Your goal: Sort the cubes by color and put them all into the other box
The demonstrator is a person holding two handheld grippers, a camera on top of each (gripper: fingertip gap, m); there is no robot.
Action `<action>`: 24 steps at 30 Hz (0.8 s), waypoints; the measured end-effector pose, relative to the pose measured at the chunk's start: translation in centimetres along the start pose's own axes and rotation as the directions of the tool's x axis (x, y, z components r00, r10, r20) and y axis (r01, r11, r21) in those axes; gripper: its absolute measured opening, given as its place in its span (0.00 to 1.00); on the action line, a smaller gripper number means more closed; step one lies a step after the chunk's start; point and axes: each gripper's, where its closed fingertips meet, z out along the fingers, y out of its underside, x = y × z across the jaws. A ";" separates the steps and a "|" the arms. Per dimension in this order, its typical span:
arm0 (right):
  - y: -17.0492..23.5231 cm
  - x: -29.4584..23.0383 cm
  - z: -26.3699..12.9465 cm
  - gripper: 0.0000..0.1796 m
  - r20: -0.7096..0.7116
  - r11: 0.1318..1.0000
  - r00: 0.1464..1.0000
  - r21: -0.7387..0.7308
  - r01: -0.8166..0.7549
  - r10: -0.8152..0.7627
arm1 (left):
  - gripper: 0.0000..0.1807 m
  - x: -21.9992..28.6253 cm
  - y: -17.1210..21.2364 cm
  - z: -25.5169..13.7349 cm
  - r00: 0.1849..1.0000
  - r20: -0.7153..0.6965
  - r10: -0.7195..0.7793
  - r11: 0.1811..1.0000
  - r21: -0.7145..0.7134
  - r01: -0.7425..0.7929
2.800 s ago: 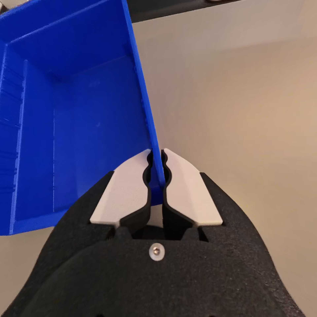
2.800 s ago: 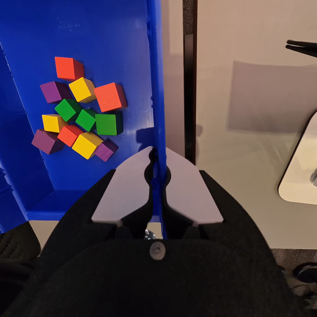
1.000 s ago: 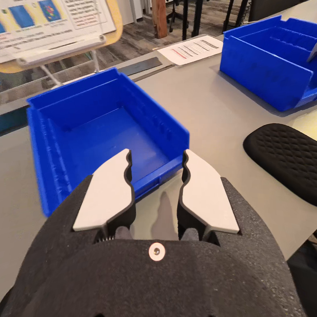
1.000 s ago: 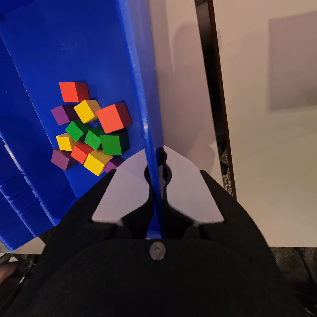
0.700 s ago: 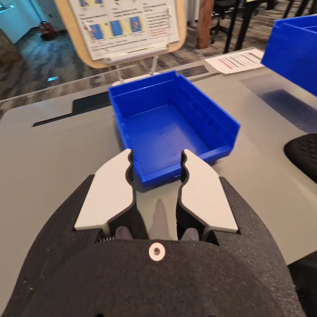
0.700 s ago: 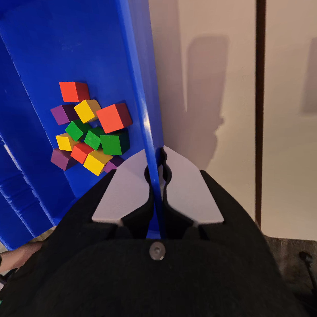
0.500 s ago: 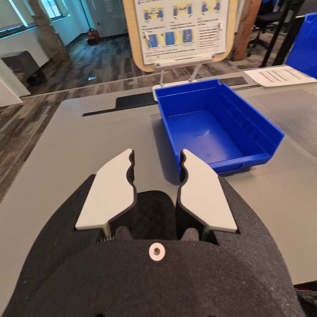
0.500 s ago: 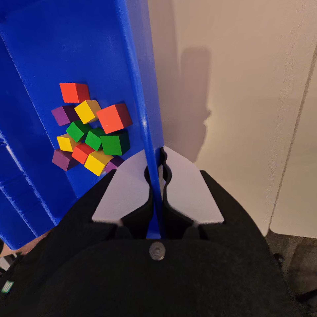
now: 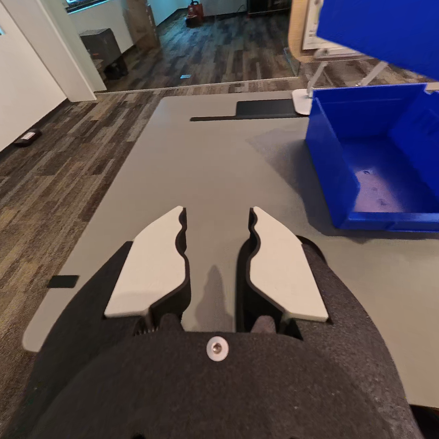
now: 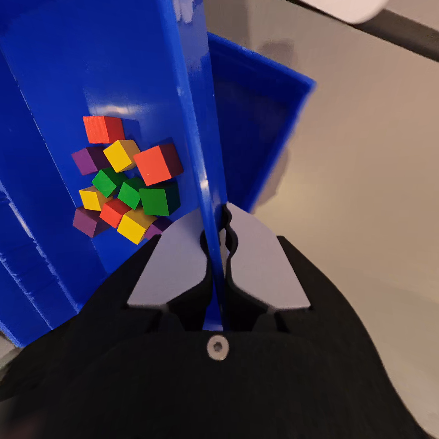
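My right gripper point(image 10: 213, 210) is shut on the side wall of a blue box point(image 10: 133, 59) and holds it tilted in the air. Several red, yellow, green and purple cubes point(image 10: 128, 180) lie bunched on its floor next to my fingers. A second, empty blue box point(image 10: 297, 114) sits on the table just below and beyond the held one. My left gripper point(image 9: 217, 211) is open and empty above the grey table, left of the empty box point(image 9: 327, 147). The held box point(image 9: 380, 31) hangs above it at the top right of the left wrist view.
The grey table point(image 9: 213, 154) stretches ahead of my left gripper, with its left edge and wood-pattern floor point(image 9: 59, 166) beyond. A sign board on a white stand point(image 9: 300, 102) is behind the empty box. A black strip point(image 9: 263, 111) lies at the table's far edge.
My left gripper let go of the empty box, opened and swung left away from it. My right gripper carried the cube box over the empty box; the cubes stayed bunched.
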 end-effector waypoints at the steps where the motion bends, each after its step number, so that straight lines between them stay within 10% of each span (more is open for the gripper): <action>1: -1.2 -2.1 1.1 0.03 0.010 1.000 1.000 -0.006 0.027 -0.027 | 0.28 -0.9 0.0 -0.1 1.000 0.020 -0.011 1.000 0.003 0.011; 13: -9.9 -23.5 13.9 0.03 0.139 0.970 0.961 -0.016 0.243 -0.239 | 0.28 -13.1 1.8 -3.0 0.943 0.287 -0.168 0.986 0.031 0.166; 24: -9.7 -24.4 24.8 0.03 0.058 0.984 0.987 -0.086 0.156 -0.151 | 0.30 -13.3 2.3 -1.3 0.943 0.214 -0.255 0.967 0.065 0.247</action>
